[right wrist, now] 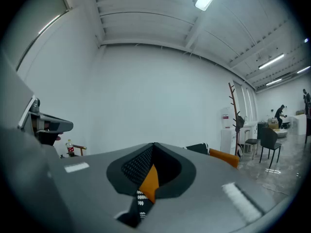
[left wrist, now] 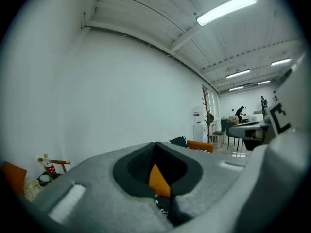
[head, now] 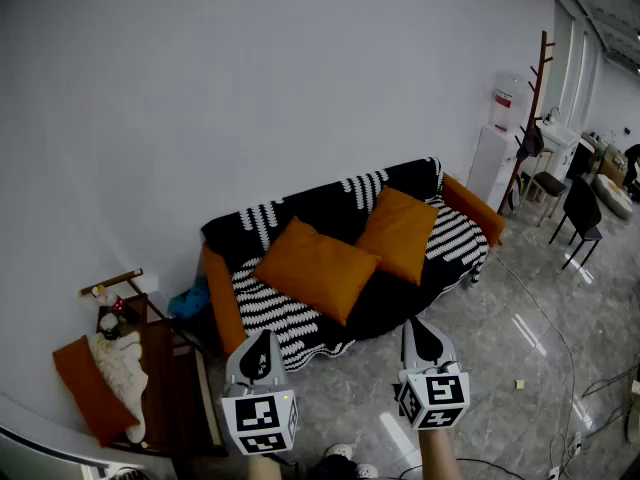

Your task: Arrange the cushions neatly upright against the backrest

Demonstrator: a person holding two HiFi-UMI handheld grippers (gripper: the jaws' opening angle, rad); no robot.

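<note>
Your left gripper (head: 264,346) and right gripper (head: 418,333) sit lowest in the head view. Both have their jaws pressed together with nothing between them. Each gripper view shows only a sliver of orange and striped fabric beyond the closed tips.

Well ahead of both grippers, two orange cushions rest on the sofa (head: 325,206). The first cushion (head: 318,268) is straight ahead of your left gripper and lies tilted, one corner toward the seat's front edge. The second cushion (head: 400,233) is ahead of your right gripper and a little farther off, leaning back against the backrest. The two sit just beside each other, and you cannot tell whether they touch.

A black and white striped cover (head: 275,313) drapes the seat and backrest, leaving the orange armrests bare at either end.

Off to the left of your left gripper stands a dark side table (head: 175,378), with a white cloth bundle (head: 122,368) over something orange beside it.

Far beyond your right gripper, a wooden coat rack (head: 532,118) rises next to a water dispenser (head: 497,148), with a black chair (head: 580,213) past them.
</note>
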